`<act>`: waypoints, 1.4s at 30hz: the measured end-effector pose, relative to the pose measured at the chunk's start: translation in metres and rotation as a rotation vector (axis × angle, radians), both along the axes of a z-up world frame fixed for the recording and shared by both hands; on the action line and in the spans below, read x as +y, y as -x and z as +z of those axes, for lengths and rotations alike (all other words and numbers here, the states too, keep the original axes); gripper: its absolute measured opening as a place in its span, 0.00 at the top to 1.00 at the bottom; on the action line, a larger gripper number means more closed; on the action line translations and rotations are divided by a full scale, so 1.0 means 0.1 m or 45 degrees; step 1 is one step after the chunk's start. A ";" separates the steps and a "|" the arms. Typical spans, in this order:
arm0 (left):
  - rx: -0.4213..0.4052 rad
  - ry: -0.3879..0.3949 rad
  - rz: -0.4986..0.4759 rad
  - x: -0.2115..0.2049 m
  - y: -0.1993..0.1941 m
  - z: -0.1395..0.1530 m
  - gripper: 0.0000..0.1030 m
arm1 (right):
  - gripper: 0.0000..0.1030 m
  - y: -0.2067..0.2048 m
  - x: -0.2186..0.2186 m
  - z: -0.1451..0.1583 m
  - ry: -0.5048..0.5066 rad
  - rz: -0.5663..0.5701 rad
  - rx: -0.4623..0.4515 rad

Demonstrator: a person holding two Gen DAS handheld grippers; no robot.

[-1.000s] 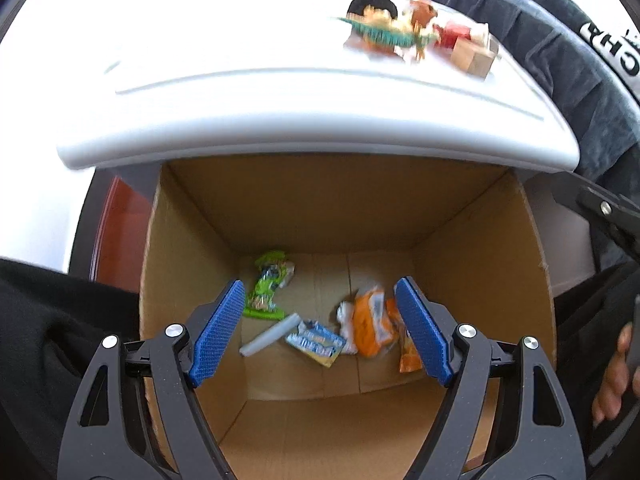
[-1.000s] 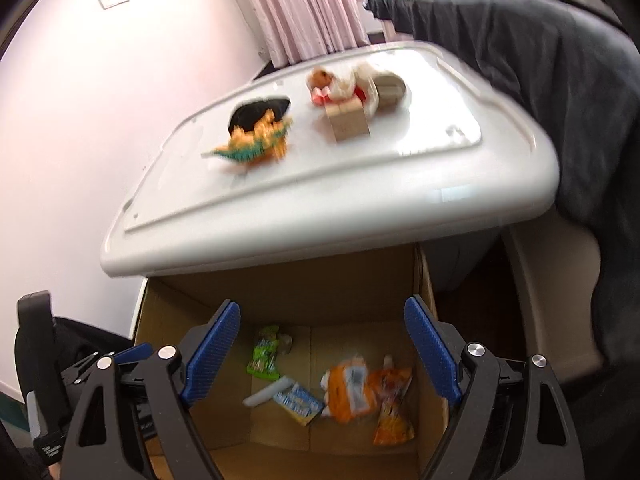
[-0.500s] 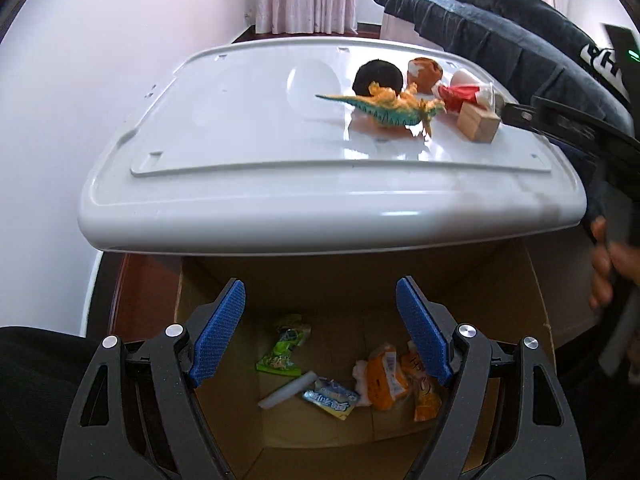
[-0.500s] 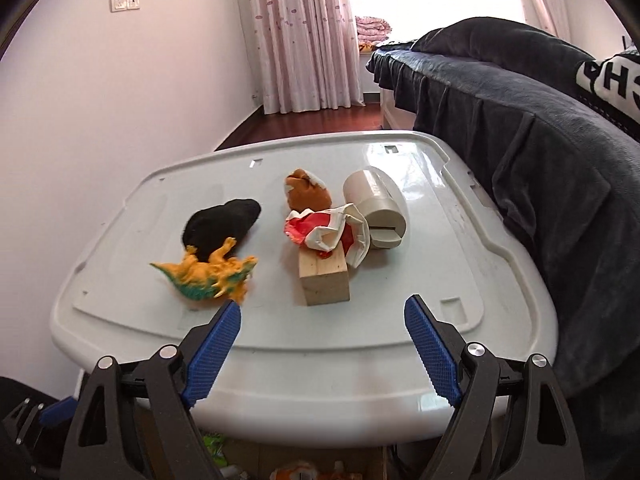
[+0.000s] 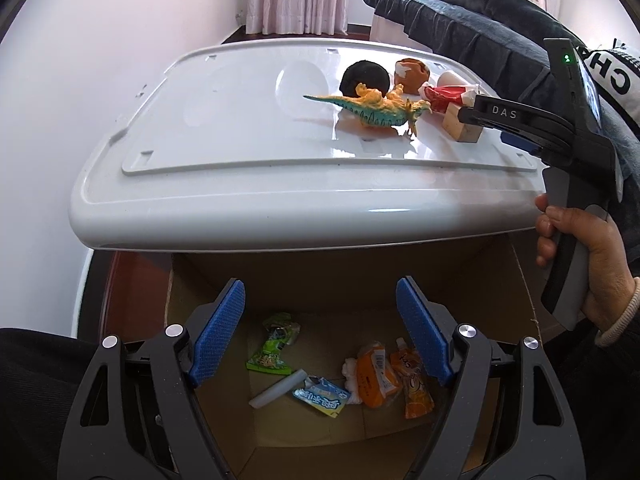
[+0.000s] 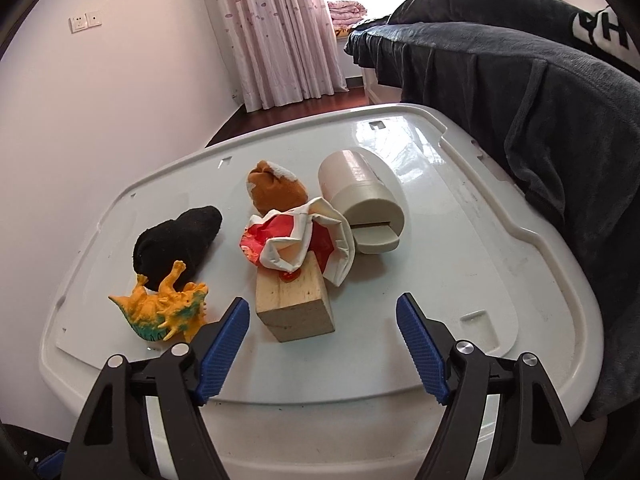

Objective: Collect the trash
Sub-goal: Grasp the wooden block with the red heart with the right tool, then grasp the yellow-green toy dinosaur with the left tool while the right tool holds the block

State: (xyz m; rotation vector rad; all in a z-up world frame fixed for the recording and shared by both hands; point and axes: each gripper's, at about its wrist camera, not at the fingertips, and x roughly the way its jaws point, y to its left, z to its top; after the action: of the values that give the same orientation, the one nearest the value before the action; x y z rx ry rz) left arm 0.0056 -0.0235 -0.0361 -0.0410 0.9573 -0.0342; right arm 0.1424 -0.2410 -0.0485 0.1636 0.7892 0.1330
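A cardboard box [image 5: 516, 280] stands below a white plastic lid [image 5: 248, 152]. It holds wrappers: a green one [image 5: 272, 346], a blue one [image 5: 320, 396], orange ones [image 5: 376, 368] and a white tube [image 5: 278, 390]. My left gripper [image 5: 320, 332] is open and empty above the box. My right gripper [image 6: 322, 340] is open and empty over the lid's [image 6: 460, 264] near edge, just in front of a wooden block [image 6: 296, 304]. A crumpled red-and-white wrapper [image 6: 304, 244] lies on the block's far top edge. The right gripper also shows in the left wrist view [image 5: 512, 120].
On the lid lie an orange toy dinosaur [image 6: 164, 308], a black sock [image 6: 176, 240], a brown rolled sock [image 6: 276, 192] and a beige cylinder [image 6: 360, 200]. A dark blanket [image 6: 520, 80] covers the bed at the right. A white wall is at the left.
Both grippers rose from the box toward the lid. The right gripper moved up and forward over the lid's edge, close to the block and wrapper. Both stayed open.
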 end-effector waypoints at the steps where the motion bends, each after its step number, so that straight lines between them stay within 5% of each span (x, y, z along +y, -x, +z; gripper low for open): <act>1: 0.004 0.010 0.004 0.01 0.00 0.00 0.26 | 0.29 -0.01 0.01 0.00 0.004 0.005 0.001; 11: 0.034 0.074 0.047 0.12 -0.02 -0.03 0.26 | 0.34 -0.22 0.21 -0.05 0.080 0.030 0.020; 19: 0.033 0.052 0.043 0.10 -0.03 -0.04 0.26 | 0.64 -0.28 0.35 -0.11 0.230 -0.004 0.038; 33: -0.020 -0.034 -0.041 -0.10 -0.02 0.01 0.26 | 0.65 0.33 -0.05 0.08 -0.041 0.014 0.093; 42: 0.019 0.122 0.020 -0.22 -0.60 0.13 0.26 | 0.64 0.99 -0.39 0.45 -0.176 -0.009 -0.036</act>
State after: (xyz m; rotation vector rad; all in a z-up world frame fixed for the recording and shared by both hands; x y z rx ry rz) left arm 0.0656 -0.0450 -0.0235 -0.1373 0.9701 -0.0651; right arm 0.0435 -0.2797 -0.0038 0.2946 0.7511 0.1828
